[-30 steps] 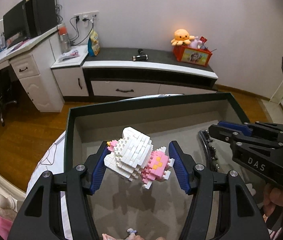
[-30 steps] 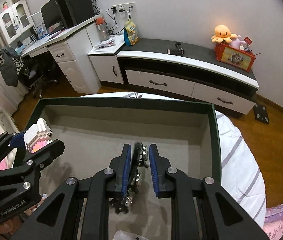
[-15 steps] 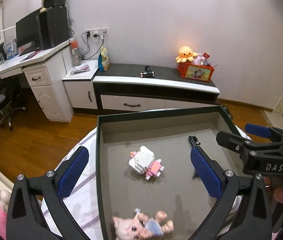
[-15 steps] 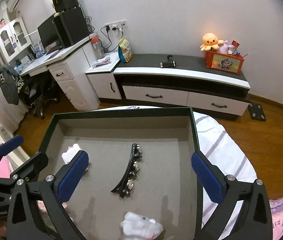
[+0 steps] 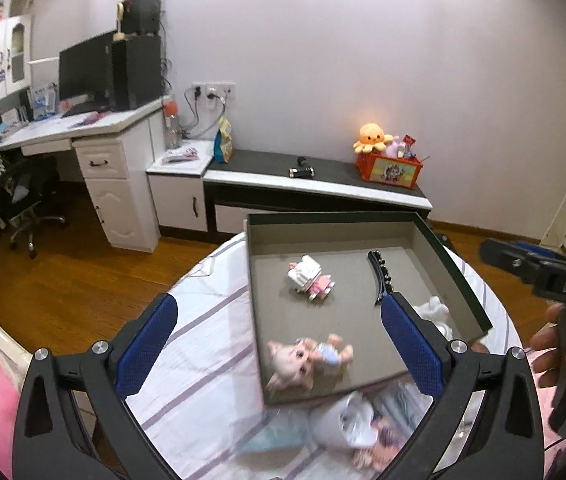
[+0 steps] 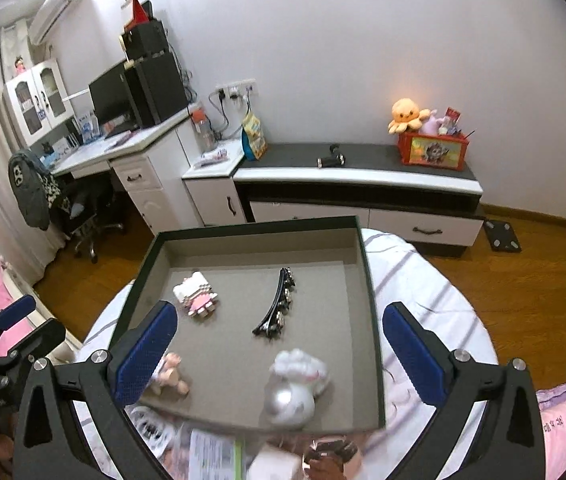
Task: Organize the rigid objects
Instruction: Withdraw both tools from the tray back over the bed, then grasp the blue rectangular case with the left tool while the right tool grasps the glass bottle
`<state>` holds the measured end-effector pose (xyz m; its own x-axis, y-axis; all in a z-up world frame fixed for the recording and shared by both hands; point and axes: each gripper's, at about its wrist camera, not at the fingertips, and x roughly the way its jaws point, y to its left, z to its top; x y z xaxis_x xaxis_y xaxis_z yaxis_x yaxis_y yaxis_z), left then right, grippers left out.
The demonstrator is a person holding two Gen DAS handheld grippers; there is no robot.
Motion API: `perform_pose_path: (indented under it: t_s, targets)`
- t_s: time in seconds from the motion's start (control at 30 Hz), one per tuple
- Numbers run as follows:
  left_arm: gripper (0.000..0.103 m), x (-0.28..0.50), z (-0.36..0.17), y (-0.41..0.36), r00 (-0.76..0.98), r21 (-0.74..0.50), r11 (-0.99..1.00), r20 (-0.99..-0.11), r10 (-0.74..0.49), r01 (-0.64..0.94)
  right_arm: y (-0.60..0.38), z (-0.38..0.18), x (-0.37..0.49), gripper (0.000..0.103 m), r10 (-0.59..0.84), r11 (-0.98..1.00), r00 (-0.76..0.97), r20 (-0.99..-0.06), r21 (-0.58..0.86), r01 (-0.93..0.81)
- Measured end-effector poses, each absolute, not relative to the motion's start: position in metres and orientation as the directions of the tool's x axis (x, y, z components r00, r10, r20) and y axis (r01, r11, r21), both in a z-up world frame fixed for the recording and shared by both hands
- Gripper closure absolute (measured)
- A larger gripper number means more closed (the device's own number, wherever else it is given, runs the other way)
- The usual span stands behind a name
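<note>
A dark green box (image 5: 449, 256) (image 6: 375, 320) with a grey floor lies on a striped bed. In it lie a white and pink brick figure (image 5: 310, 279) (image 6: 197, 294), a black hair clip (image 5: 379, 276) (image 6: 277, 308), a pink pig doll (image 5: 303, 360) (image 6: 169, 374) and a white plush toy (image 5: 435, 308) (image 6: 297, 384). My left gripper (image 5: 279, 344) is wide open and empty, above the box's near left part. My right gripper (image 6: 279, 352) is wide open and empty, above the box's near edge.
Blurred loose items (image 5: 347, 428) (image 6: 211, 452) lie on the bed in front of the box. Beyond the bed are a wooden floor (image 5: 63, 268), a white desk (image 5: 95, 152) and a low cabinet (image 6: 363, 188) with an orange toy box (image 6: 433, 150).
Both grippers let go and opened wide. The left released the brick figure, the right released the hair clip. Both pulled back and up from the box.
</note>
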<state>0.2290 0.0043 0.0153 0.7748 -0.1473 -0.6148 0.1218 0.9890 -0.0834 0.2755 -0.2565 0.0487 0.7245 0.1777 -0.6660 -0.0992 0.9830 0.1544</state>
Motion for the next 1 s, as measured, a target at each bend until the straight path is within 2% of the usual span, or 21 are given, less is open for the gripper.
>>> perform_pose_path:
  t_s: [0.27,0.43,0.8,1.0]
  targets:
    - [0.000,0.166,0.016,0.005,0.826,-0.028,0.995,-0.556,-0.099,0.100,-0.265,0.067,0.198,0.000,0.146,0.985,0.796,-0.587,0.158,-0.064]
    - [0.000,0.138,0.000,0.001,0.820,-0.043,0.994,-0.563,-0.108,0.101,-0.263,0.059,0.158,0.000,0.116,0.990,0.812,-0.572,0.132,-0.048]
    - [0.000,0.105,-0.045,-0.010,0.763,-0.096,0.988,-0.627,-0.157,0.124,-0.274,-0.011,0.115,0.000,0.087,0.989,0.731,-0.676,0.149,0.020]
    - [0.000,0.100,-0.061,-0.027,0.735,-0.087,0.984,-0.655,-0.176,0.157,-0.277,-0.027,0.111,0.000,0.088,0.989,0.703,-0.706,0.145,0.021]
